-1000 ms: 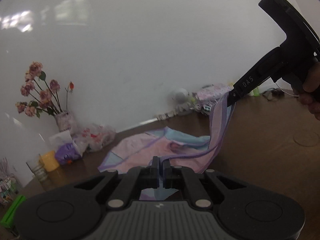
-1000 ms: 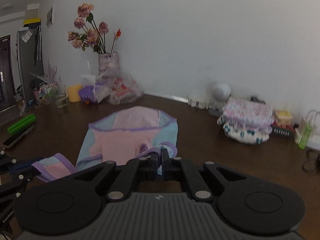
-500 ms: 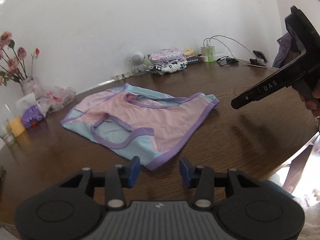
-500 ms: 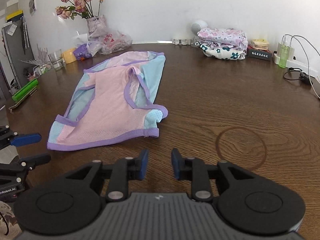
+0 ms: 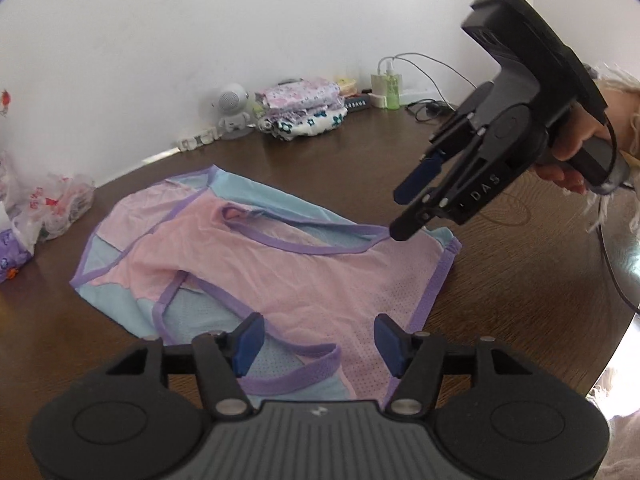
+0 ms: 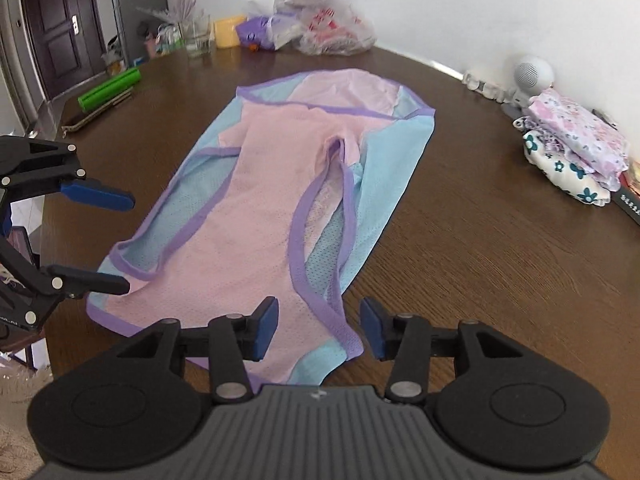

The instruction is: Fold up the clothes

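green roll, only right wrist view

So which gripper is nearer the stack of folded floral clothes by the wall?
Right. The right gripper hangs over the garment's edge on the stack's side; the left gripper is at the garment's far edge.

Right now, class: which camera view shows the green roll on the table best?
The right wrist view. The green roll lies in plain sight near the table's far left edge, beyond the pink and blue garment. The left wrist view does not show it at all; it looks toward the wall side instead.
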The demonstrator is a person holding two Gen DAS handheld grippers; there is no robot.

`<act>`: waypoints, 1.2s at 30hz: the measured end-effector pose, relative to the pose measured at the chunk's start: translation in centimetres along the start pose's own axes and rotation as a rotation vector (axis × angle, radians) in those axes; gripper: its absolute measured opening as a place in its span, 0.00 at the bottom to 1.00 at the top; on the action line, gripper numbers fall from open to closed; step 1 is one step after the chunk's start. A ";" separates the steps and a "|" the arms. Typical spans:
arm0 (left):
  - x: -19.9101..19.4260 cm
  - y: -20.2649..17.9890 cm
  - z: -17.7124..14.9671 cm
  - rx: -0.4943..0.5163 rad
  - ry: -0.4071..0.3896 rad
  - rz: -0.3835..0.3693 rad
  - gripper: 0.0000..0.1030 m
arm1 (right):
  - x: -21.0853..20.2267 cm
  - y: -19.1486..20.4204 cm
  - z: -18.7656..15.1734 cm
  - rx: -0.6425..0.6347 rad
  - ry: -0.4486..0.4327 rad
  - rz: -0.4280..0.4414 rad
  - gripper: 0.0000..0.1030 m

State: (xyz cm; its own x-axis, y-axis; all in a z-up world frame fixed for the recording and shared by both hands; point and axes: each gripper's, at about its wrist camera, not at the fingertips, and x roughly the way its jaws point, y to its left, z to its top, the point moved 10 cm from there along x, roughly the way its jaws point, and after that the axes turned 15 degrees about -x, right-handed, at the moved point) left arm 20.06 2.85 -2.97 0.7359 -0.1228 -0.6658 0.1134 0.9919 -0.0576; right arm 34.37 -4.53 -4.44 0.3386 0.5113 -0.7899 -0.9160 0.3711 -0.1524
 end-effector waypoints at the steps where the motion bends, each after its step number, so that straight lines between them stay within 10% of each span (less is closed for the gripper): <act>1: 0.6 0.1 -0.1 0.003 0.027 -0.028 0.57 | 0.7 -0.3 0.3 -0.010 0.025 0.026 0.45; 20: 1.9 0.9 -1.1 -0.048 0.256 -0.186 0.28 | 2.4 2.2 1.3 -0.120 0.151 0.358 0.33; 36: 1.7 1.9 -1.0 -0.119 0.281 -0.187 0.23 | 4.4 0.4 0.7 0.005 0.206 0.341 0.23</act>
State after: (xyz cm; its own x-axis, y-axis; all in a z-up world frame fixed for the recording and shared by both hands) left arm 20.84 4.57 -4.99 0.4956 -0.3055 -0.8131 0.1386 0.9519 -0.2732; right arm 35.63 -1.59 -7.52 -0.0354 0.4396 -0.8975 -0.9673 0.2106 0.1413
